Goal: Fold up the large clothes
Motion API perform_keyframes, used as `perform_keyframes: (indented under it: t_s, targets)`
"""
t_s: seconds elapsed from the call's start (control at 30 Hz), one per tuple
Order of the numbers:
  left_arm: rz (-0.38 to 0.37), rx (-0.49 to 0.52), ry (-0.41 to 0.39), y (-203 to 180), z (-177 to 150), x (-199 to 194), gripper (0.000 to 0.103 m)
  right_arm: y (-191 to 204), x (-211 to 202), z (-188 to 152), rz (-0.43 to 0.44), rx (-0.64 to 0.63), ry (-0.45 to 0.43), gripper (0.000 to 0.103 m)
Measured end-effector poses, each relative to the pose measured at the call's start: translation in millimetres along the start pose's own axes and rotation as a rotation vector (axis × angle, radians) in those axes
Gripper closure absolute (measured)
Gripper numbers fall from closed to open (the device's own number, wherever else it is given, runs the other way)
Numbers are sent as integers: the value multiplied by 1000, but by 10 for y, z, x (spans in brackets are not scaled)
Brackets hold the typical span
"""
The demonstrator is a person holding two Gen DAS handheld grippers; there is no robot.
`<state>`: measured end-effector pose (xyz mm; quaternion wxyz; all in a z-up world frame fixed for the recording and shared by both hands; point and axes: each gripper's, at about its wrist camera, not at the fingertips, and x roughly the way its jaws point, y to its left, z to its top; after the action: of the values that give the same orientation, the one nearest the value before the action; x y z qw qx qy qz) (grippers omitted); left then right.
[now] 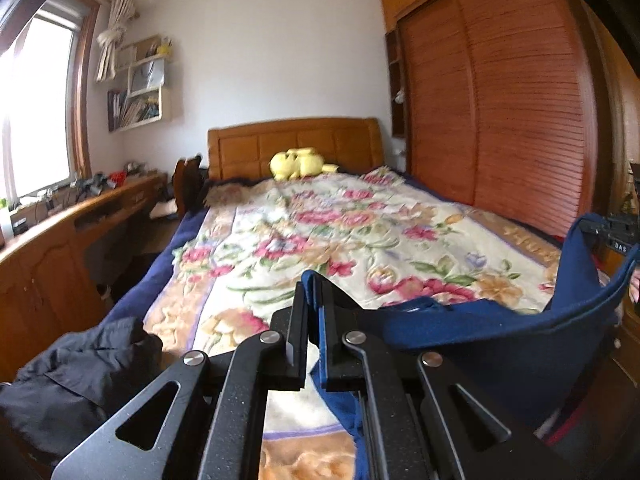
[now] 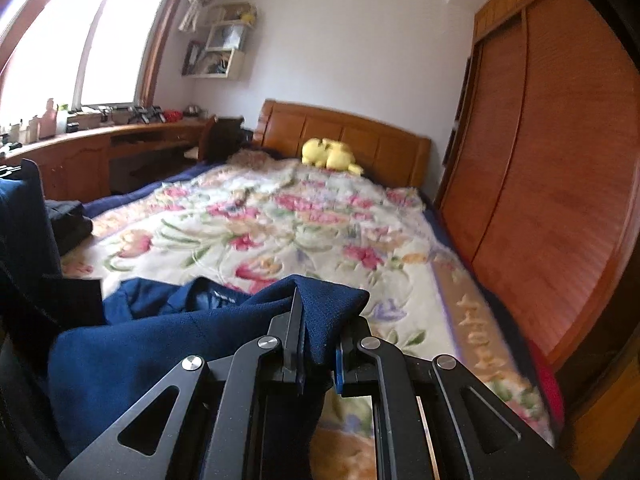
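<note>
From the left wrist, the left gripper (image 1: 314, 292) was clamped on an edge of the navy garment (image 1: 520, 332), which stretched away over the near end of the floral blanket (image 1: 320, 232) to the right gripper (image 1: 600, 229), itself holding the cloth up at the frame's far right, while a black garment (image 1: 80, 368) lay on the blanket's near left corner. From the right wrist, the right gripper (image 2: 320, 304) was pinched shut on a fold of the navy garment (image 2: 160, 352), whose bulk lay bunched on the near end of the floral blanket (image 2: 300, 220), with a yellow plush toy (image 2: 330, 154) at the blanket's far end.
</note>
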<state>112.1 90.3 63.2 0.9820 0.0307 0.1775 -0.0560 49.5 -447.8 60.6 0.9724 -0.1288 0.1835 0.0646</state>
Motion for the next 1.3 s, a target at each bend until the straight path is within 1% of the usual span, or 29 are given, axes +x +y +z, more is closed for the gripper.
perform_keyframes:
  t_s: [0.13,0.27,0.37,0.5,0.57,0.67,0.73,0.77,0.8,0.87,0.9,0.93,1.0,1.07,1.13,1.3]
  targets:
    - [33,2,62,81,-47,513,99,-17,521,16,10,24,50,93]
    - [56,35,124,49,-38,1004,99,-61,1073,136,-20,11,109,93]
    - [79,62,142,16,28,1293,99,-110,1482,256,-52,15,135,93]
    - [100,69,168,37,138,1724,99,-247,1905,378,-72,67,163,93]
    - [91,39,204,91,132,1963,99,-237,2096,381,-72,81,188,93]
    - [44,-19,290,114,21,2235,99,-168,2410,308,-82,61,244,93]
    - [24,-3,320,46,-80,2312,98,-90,2533,245,-74,47,288,93]
    - [19,10,327,-8,-115,2334,98,-45,2604,193,-55,37,328,92]
    - [14,18,332,-40,-141,2334,97,7,2668,145,-44,19,362,90]
    - [3,26,344,-79,-187,2319,92,104,2697,88,-49,-24,383,85]
    - [-8,26,347,-90,-198,2292,90,119,2674,85,-50,-32,383,78]
    - [-14,26,346,-95,-198,2258,84,120,2648,95,-41,-26,385,62]
    - [-30,29,337,-110,-175,2163,82,91,2583,154,-22,9,382,47]
    - [-43,22,321,-114,-153,2043,80,75,2450,201,-7,19,367,43]
    - [-57,20,315,-122,-143,1960,78,121,2286,261,20,1,343,41]
    - [-83,16,306,-178,-251,1702,76,409,1854,280,100,-63,315,38]
